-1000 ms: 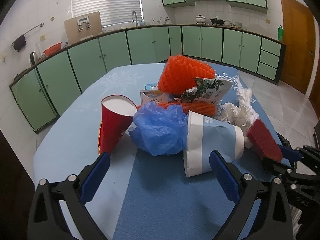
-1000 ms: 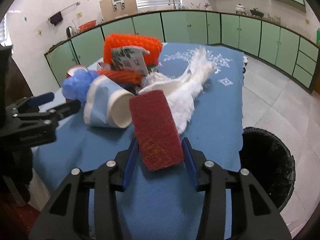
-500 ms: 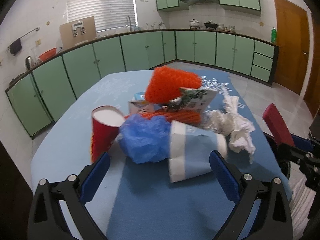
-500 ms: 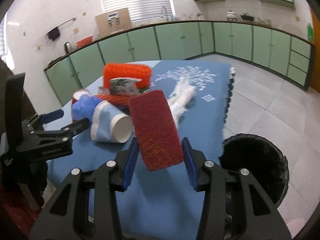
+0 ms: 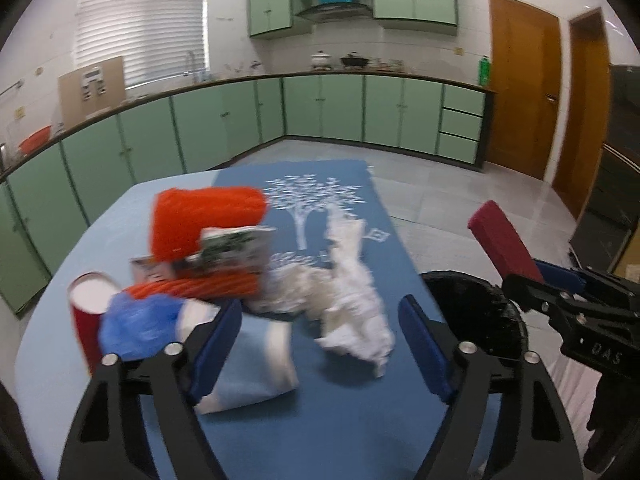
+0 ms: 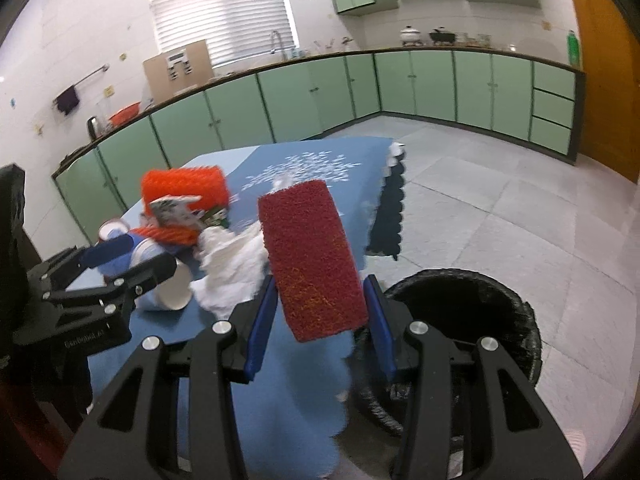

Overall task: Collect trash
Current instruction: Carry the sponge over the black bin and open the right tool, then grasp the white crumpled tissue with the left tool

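Observation:
My right gripper [image 6: 318, 320] is shut on a dark red scouring pad [image 6: 310, 256], held up in the air beside the table, left of the black bin [image 6: 464, 336]. The pad [image 5: 504, 242] and bin [image 5: 476, 316] also show in the left wrist view. My left gripper [image 5: 320, 344] is open and empty above the table, over a blue-and-white paper cup [image 5: 248, 368] and crumpled white paper [image 5: 348, 300]. The trash pile holds an orange net [image 5: 204, 220], a printed carton [image 5: 236, 250], a blue plastic bag [image 5: 136, 324] and a red cup [image 5: 90, 312].
The table has a blue cloth [image 5: 320, 432] whose edge hangs beside the bin. Green cabinets [image 6: 400, 88] line the walls across the tiled floor [image 6: 520, 208]. A wooden door [image 5: 520, 88] is at the right.
My right gripper has lifted the red pad off the table and carried it right, towards the bin. My left gripper has risen and swung right, from the red cup towards the blue-and-white cup.

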The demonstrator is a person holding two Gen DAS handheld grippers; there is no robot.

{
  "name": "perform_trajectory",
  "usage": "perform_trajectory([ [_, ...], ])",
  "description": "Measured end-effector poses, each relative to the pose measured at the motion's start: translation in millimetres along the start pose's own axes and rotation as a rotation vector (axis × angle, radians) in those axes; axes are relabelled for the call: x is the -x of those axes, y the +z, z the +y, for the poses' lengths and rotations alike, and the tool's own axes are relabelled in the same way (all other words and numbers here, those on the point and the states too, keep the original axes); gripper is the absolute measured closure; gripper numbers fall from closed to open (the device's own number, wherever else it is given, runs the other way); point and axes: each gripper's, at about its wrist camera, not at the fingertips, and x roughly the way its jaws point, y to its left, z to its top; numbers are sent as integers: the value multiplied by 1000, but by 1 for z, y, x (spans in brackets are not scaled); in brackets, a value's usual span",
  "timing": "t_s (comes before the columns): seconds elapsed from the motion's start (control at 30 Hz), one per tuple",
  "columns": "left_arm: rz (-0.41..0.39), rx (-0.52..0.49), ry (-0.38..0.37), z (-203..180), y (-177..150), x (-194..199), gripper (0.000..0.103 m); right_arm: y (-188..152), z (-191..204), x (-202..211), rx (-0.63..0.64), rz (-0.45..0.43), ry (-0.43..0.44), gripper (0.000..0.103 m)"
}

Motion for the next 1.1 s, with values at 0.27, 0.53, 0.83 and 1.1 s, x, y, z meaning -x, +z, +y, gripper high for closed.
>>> perform_trajectory([
  [0.27,72,-40,-8,-32,-7,-36,42,-7,-34,-5,-71,14,-40,60],
  [0.53,168,-46,0,-44,-17,-63,94,-13,-48,-15,-96,26,-40,60],
  [0.83,121,-50,-38,-47,-9,-47,101,-14,-65,-10,-132,4,-28,71],
  [1.1,82,-89,-86,-64,0,-39,101,-15,-80,3,-162,-25,-67,68],
])
